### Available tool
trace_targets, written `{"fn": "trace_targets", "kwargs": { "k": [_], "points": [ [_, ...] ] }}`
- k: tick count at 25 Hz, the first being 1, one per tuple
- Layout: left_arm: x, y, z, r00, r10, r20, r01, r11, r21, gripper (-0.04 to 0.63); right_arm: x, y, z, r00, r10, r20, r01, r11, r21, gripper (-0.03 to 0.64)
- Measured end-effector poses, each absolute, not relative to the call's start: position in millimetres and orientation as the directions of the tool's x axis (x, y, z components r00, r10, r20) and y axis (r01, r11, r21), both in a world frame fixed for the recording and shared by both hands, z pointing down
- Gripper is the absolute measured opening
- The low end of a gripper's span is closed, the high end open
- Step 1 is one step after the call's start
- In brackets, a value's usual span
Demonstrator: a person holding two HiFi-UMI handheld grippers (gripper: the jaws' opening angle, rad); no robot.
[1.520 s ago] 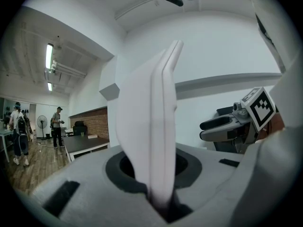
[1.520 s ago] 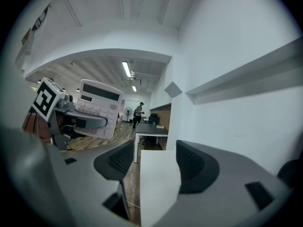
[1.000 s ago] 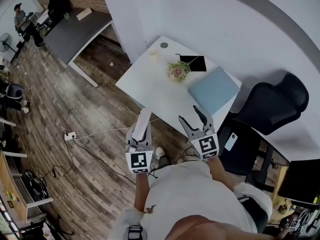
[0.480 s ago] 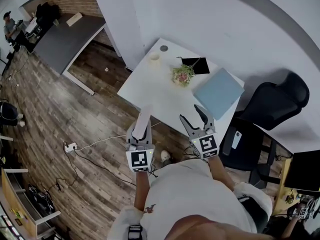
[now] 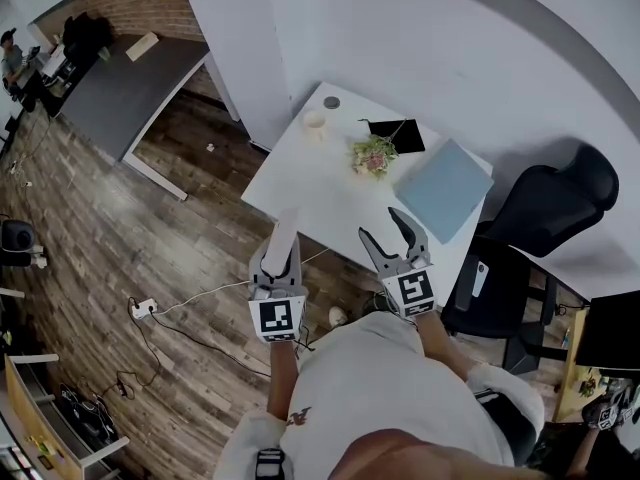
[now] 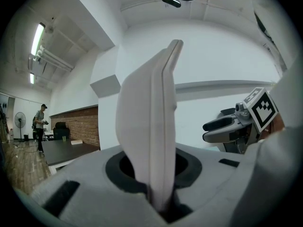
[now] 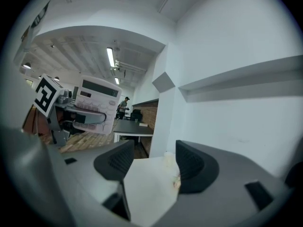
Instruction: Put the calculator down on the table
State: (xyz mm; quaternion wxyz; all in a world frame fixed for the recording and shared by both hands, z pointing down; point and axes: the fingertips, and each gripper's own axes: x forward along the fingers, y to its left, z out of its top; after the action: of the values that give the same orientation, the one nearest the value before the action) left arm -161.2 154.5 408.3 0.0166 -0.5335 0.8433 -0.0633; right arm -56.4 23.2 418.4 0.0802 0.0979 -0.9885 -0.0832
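Wood-plank flooring fills the left of the head view, and a white table is set against a white wall at the far side. On the table are seen a small bunch of flowers, a black pad just beyond it, a light-blue folder to the right, and a pale cup near the far left corner. A black office chair is placed at the table's right end. A dark grey table stands well apart at the far left. A power strip with its cable lies on the floor at the near left.

The calculator is clamped on edge in the left gripper. Its near end is pinched between the jaws and its far end is pointed away from the person. It is carried in the air and has not been set down. From above, its far tip is seen at the table's near edge, with the rest of it over the floor. In the right gripper view its keys and display are turned toward the right gripper.

The right gripper is held level just right of the left one, over the near edge of the table. Its jaws are spread apart and nothing is gripped between them; only the white tabletop is seen through the gap.
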Motion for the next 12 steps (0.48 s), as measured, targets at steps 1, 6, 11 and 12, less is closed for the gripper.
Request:
{"fn": "trace_targets", "kwargs": {
  "k": [1, 6, 11, 12],
  "points": [
    [-164.9, 153.5, 407.5, -0.428, -0.903, 0.036, -0.899, 0.42, -0.126, 0.074, -59.3, 21.7, 416.9, -0.967, -0.213, 0.136, -0.187, 0.965, 0.184, 0.279],
    [-180.2, 143.3, 405.1, -0.414, -0.91, 0.022, -0.904, 0.408, -0.129, 0.074, -71.8, 11.2, 409.8, -0.965, -0.238, 0.108, -0.214, 0.957, 0.195, 0.279],
    [-197.3, 128.0, 402.4, -0.396, -0.918, 0.012, -0.91, 0.39, -0.141, 0.074, -88.7, -0.5, 407.3, -0.963, -0.255, 0.088, -0.234, 0.952, 0.196, 0.278],
    [-201.4, 122.7, 402.2, -0.391, -0.92, 0.014, -0.911, 0.385, -0.144, 0.074, -92.8, -4.4, 406.9, -0.963, -0.257, 0.086, -0.237, 0.952, 0.192, 0.278]
  ]
}}
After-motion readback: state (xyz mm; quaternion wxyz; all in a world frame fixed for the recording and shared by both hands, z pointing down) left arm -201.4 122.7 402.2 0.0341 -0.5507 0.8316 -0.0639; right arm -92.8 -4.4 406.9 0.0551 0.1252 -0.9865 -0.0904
